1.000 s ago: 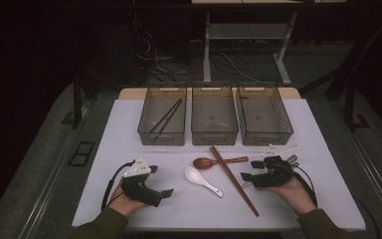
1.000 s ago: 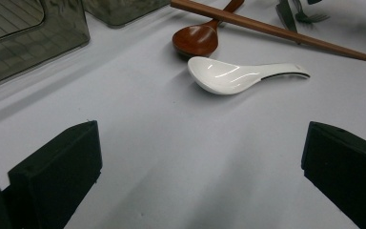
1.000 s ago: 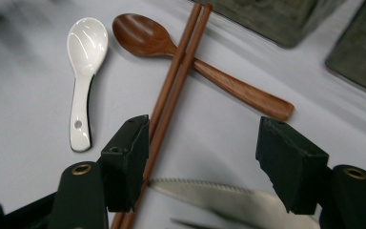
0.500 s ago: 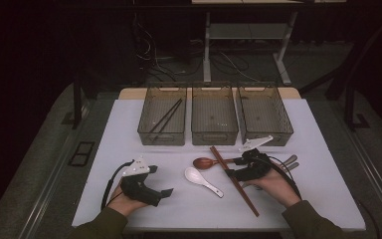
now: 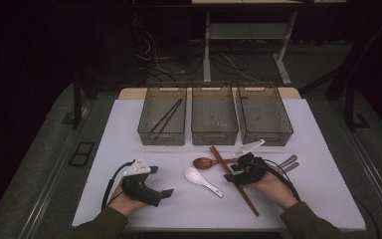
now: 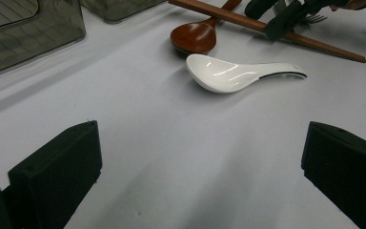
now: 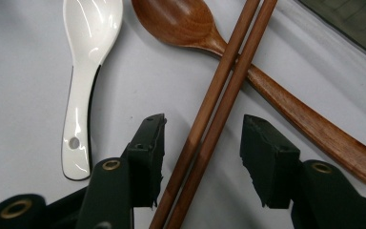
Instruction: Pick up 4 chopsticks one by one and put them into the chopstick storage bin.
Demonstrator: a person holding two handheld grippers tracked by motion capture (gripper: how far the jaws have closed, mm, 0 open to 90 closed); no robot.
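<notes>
A pair of brown chopsticks [image 5: 249, 202] [image 7: 219, 109] lies slantwise on the white table [image 5: 318, 194], crossing the handle of a wooden spoon [image 5: 204, 163] [image 7: 181, 21]. My right gripper [image 5: 231, 174] [image 7: 205, 125] straddles the chopsticks, one jaw on each side. Its jaws have just been closing, with gaps left between the pads and the sticks. A white ceramic spoon [image 5: 201, 179] [image 6: 228, 74] lies just left of them. My left gripper [image 5: 166, 194] [image 6: 202, 157] rests open on the table at the near left, holding nothing.
Three clear bins stand in a row at the back: the left bin [image 5: 149, 130] holds dark chopsticks [image 5: 166, 117], with the middle bin [image 5: 214, 133] and right bin [image 5: 278, 134] beside it. Metal utensils [image 5: 288, 162] lie right of my right hand.
My right gripper has moved left onto the brown chopsticks and its jaws have narrowed around them. The left gripper has stayed where it was.
</notes>
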